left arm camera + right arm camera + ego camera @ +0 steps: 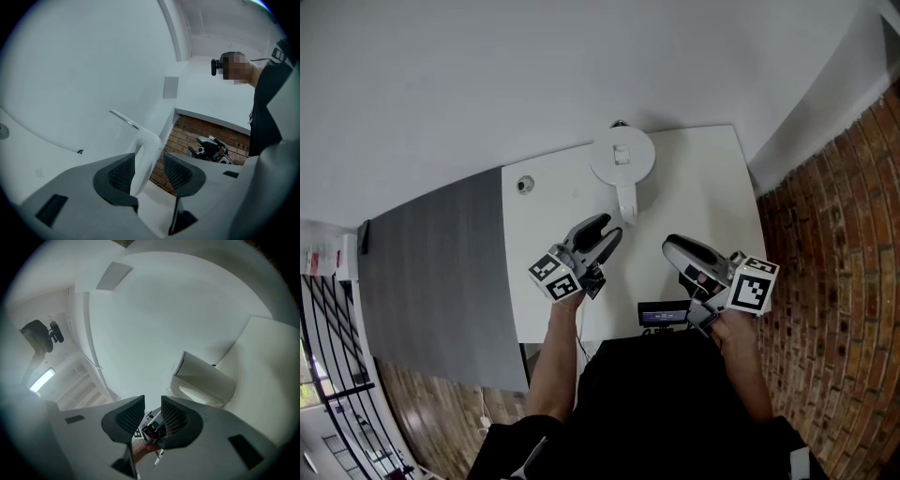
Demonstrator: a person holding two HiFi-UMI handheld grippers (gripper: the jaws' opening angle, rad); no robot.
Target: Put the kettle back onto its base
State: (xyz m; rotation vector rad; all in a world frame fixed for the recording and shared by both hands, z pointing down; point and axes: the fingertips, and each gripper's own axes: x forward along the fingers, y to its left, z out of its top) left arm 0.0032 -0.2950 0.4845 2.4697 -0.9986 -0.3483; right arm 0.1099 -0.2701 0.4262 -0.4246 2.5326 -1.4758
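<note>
Straddling the handle (146,144) of the white kettle (622,157) on the surface (705,180), the left claw (149,169) is open, unclamped; the right claw (152,414) is open, empty.

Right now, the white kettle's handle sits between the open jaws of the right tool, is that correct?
Not quite: the white kettle's handle sits between the open jaws of the left tool, not the right one, as the left gripper view shows.
</note>
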